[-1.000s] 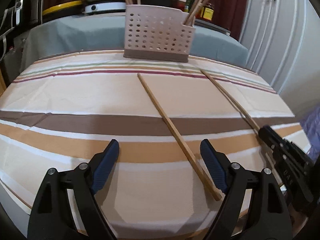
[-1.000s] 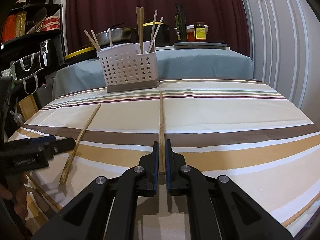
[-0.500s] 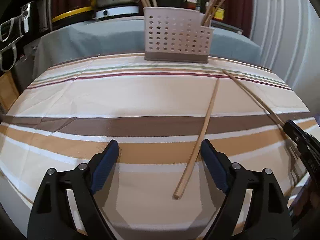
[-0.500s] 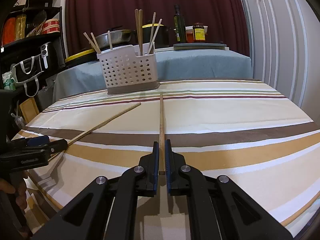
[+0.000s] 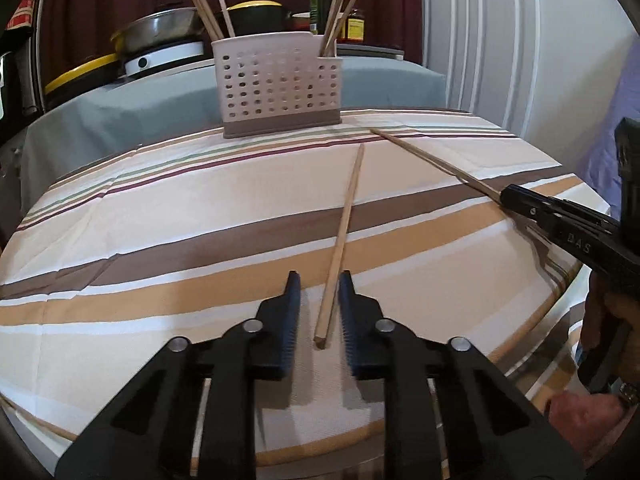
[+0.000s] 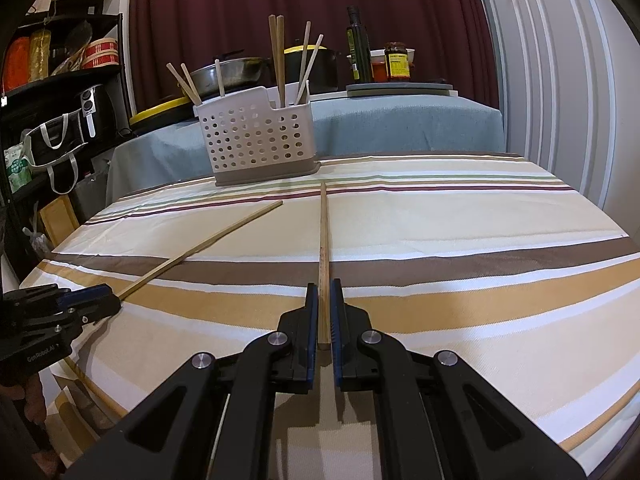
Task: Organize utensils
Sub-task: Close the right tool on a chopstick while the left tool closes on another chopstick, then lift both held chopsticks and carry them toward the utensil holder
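The left gripper (image 5: 318, 282) sits low over the near edge of the striped tablecloth (image 5: 160, 208). Its jaws are narrowed to a small gap on either side of the near end of a wooden chopstick (image 5: 344, 232), with a sliver of cloth showing between stick and each blue pad, so they bracket it without clamping. That chopstick lies flat, running away and slightly right toward the perforated utensil holder (image 5: 276, 88) at the far edge of the table.

To the right, the right gripper (image 6: 325, 300) is closed on the near end of a second chopstick (image 6: 323, 240); both pads press its sides. This stick points straight away, its far tip close to the holder's right base corner (image 6: 316, 166); from this view it cannot be told whether the tip rests on the cloth.

The two chopsticks lie apart, closer together at their far tips than at the near ends, with nothing lying between them and the holder. The holder stands upright and already carries several chopsticks, a group leaning in its left end and another in its right.

Behind it is a grey-covered counter (image 6: 400, 120) with pans, a dark bottle (image 6: 358, 46) and a jar (image 6: 397, 62). Shelving (image 6: 60, 92) stands at far left.
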Motion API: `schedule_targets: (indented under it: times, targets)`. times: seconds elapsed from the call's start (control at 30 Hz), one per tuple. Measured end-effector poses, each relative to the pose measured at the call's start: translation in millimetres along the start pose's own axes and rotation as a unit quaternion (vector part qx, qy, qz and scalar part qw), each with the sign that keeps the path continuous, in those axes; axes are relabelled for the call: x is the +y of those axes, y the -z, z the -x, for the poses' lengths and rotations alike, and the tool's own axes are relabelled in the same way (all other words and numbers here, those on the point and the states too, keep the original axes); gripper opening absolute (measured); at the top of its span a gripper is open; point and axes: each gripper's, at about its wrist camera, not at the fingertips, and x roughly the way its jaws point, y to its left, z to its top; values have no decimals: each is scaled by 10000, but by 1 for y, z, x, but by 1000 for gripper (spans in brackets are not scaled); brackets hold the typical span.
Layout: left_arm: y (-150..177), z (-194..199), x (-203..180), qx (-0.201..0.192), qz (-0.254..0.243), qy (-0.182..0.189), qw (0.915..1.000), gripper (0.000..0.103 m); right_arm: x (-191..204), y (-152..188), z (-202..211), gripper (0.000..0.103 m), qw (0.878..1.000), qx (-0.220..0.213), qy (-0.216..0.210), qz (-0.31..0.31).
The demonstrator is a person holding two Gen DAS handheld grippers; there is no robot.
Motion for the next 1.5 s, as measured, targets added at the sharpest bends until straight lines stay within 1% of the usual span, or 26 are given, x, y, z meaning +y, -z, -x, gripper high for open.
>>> schedule_targets:
  times: [0.07, 0.1, 0.2, 0.37, 0.57, 0.83, 1.3, 1.5]
  targets:
    - [1, 0, -2, -35, 0, 52, 10000, 14, 1, 1, -1, 7, 10000, 2, -3, 0]
    - [1, 0, -2, -41, 7, 66, 10000, 10, 1, 1, -1, 7, 10000, 9, -8, 3]
    - [2, 1, -2, -67, 9, 63, 10000, 6, 3, 3, 0, 7, 10000, 12, -25, 40]
    - [1, 4, 1, -94, 41, 49, 9999, 5, 7, 0, 2, 7, 9999, -36, -50, 79]
    - [-9, 14, 6, -251, 141, -6, 9996, 5, 13, -9, 12, 7, 9996, -210, -71, 153]
    - [-32, 34, 17, -481, 356, -113, 9981, 5, 21, -29, 31, 7, 9982, -542, -112, 247]
    - [-86, 82, 46, -999, 734, -267, 9919, 5, 39, -82, 65, 7, 9924, -1173, -149, 344]
    - [-109, 96, 63, -1066, 945, -246, 9895, 5, 45, -103, 69, 7, 9902, -1327, -136, 421]
